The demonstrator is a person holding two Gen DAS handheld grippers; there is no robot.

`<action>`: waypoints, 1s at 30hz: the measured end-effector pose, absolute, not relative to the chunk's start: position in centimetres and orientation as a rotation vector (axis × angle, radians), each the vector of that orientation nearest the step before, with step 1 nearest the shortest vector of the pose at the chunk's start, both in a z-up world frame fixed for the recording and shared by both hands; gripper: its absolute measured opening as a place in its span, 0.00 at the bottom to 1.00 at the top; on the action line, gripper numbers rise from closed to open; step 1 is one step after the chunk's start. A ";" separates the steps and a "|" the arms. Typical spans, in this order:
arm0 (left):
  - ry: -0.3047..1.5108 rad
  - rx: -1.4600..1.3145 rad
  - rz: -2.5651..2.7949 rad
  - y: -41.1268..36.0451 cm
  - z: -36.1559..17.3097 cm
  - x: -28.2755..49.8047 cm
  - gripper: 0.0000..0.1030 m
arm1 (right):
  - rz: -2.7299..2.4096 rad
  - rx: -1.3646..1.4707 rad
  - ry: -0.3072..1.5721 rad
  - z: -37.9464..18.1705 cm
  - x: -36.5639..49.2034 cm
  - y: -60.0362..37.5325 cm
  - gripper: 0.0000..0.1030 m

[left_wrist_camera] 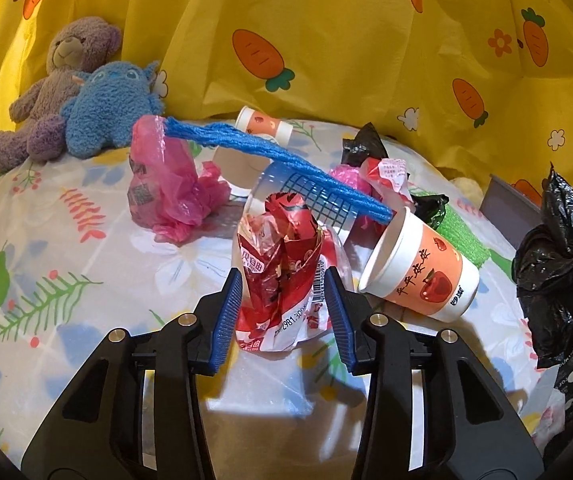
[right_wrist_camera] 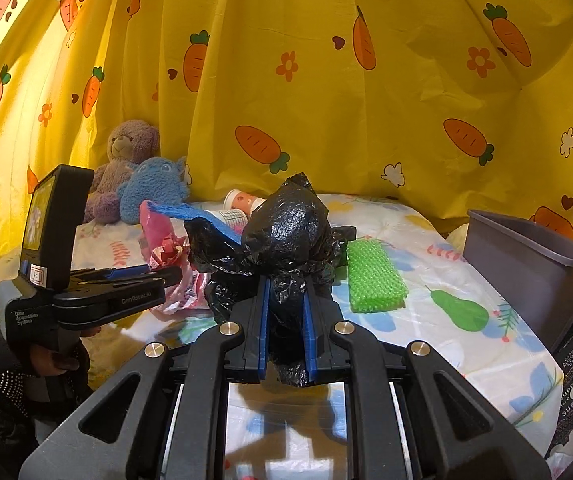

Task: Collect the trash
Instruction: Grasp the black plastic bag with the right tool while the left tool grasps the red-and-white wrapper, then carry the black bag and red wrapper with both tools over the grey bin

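Observation:
My left gripper (left_wrist_camera: 283, 280) has its jaws around a crumpled red snack wrapper (left_wrist_camera: 282, 268) on the table, with both pads against its sides. My right gripper (right_wrist_camera: 285, 300) is shut on a crumpled black plastic bag (right_wrist_camera: 286, 232) and holds it above the table; the bag also shows at the right of the left wrist view (left_wrist_camera: 558, 264). Other trash lies on the table: a pink plastic bag (left_wrist_camera: 166, 176), an orange-and-white paper cup (left_wrist_camera: 422, 272) on its side, a second cup (left_wrist_camera: 264, 124) farther back, and a clear grid-printed cup (left_wrist_camera: 310, 192).
A grey bin (right_wrist_camera: 526, 264) stands at the table's right edge. A green bubble-wrap pad (right_wrist_camera: 372, 276) lies right of the black bag. A blue yarn strip (left_wrist_camera: 270, 156) crosses the trash. A purple bear (left_wrist_camera: 58, 84) and a blue plush (left_wrist_camera: 114, 108) sit back left. A yellow carrot curtain hangs behind.

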State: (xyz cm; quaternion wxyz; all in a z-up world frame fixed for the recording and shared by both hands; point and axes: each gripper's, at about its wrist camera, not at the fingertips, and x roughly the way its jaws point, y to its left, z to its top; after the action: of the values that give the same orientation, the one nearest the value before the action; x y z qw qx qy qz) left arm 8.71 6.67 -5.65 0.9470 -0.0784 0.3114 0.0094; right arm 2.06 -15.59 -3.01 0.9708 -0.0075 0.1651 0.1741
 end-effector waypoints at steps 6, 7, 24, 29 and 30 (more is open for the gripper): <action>0.641 -0.176 0.003 6.9 -6.1 8.8 0.18 | 0.345 -0.008 0.342 -3.1 2.4 -16.2 0.15; 0.628 -0.176 0.006 6.9 -6.0 8.5 0.16 | 0.345 -0.005 0.343 -3.1 2.4 -16.2 0.15; 0.423 -0.160 0.034 6.9 0.0 2.3 0.15 | 0.290 0.024 0.337 -1.8 1.7 -17.7 0.15; 0.414 -0.124 -0.015 4.6 0.9 2.8 0.15 | 0.263 0.035 0.318 -1.0 1.4 -18.6 0.15; 0.410 -0.115 -0.023 4.0 1.2 2.9 0.15 | 0.256 0.036 0.316 -0.8 1.5 -18.8 0.15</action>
State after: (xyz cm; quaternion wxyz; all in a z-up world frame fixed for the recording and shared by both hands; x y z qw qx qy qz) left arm 2.91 4.03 1.17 0.9773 -0.0571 0.2036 -0.0114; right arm 1.45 -18.80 -0.85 0.9792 0.0181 0.1567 0.1273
